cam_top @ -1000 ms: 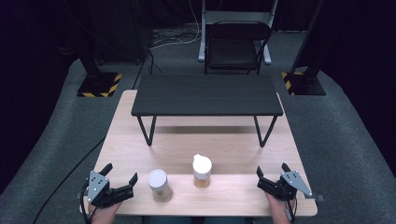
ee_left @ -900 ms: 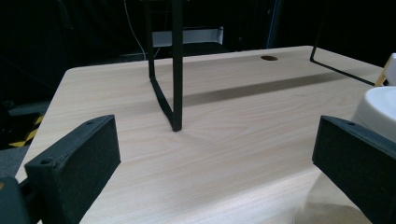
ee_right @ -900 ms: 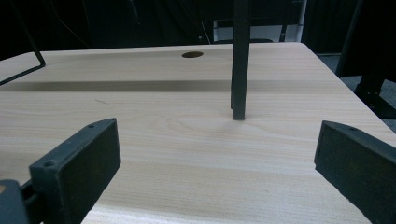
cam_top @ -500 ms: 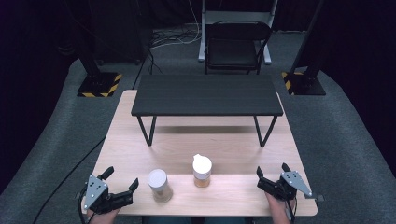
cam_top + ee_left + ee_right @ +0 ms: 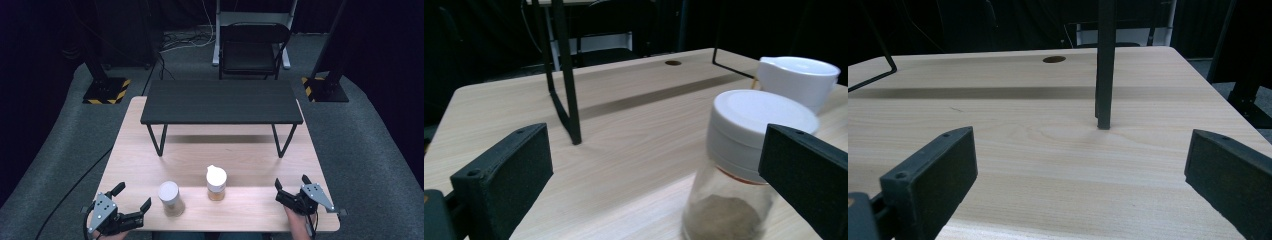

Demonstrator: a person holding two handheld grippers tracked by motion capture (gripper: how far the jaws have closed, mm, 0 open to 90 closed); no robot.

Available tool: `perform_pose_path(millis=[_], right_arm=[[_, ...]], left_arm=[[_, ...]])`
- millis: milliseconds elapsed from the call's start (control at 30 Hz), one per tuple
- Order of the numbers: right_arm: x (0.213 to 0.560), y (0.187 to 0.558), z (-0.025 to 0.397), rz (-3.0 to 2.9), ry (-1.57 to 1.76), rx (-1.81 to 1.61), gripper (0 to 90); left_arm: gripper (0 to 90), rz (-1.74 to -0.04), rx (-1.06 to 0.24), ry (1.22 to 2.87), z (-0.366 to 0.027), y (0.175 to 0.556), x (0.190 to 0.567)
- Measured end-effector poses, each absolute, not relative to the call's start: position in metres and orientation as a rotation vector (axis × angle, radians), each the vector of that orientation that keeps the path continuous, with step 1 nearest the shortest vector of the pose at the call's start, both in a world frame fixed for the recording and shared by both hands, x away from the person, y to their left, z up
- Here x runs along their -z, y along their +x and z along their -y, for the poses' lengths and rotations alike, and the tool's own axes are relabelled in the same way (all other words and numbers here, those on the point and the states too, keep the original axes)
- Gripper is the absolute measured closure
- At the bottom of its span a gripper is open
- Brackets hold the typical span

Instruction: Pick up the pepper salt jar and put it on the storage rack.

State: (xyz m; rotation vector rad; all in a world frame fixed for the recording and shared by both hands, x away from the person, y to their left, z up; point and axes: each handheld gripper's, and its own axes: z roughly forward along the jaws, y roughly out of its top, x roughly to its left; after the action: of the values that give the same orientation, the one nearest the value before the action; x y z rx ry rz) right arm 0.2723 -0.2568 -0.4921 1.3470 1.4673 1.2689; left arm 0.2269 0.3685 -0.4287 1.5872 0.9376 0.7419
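Two clear jars with white lids stand near the table's front edge: a round-lidded jar (image 5: 170,197) holding brown powder, and a spout-lidded jar (image 5: 216,182) to its right. My left gripper (image 5: 132,198) sits open at the front left, its jaws wide, close beside the round-lidded jar (image 5: 744,165). The spout-lidded jar (image 5: 796,80) stands farther off in the left gripper view. My right gripper (image 5: 291,189) rests open at the front right, nothing between its jaws, facing bare wood.
A black low shelf (image 5: 222,101) on thin metal legs spans the far half of the wooden table (image 5: 240,155); one leg (image 5: 1105,65) stands ahead of the right gripper. A black chair (image 5: 252,47) and hazard-striped stand bases sit beyond the table.
My left gripper has drawn back toward the table's front left corner and turned a little toward the round-lidded jar. The right gripper and both jars have stayed put.
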Motion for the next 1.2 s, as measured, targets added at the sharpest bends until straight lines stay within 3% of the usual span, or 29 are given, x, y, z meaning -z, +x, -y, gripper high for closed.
perform_pose_path(millis=[1200], right_arm=[[0.491, 0.273, 0.257, -1.477, 1.345, -1.267, 0.0]], left_arm=[[0.4, -0.842, -0.647, 1.655, -0.353, 0.232, 0.422]])
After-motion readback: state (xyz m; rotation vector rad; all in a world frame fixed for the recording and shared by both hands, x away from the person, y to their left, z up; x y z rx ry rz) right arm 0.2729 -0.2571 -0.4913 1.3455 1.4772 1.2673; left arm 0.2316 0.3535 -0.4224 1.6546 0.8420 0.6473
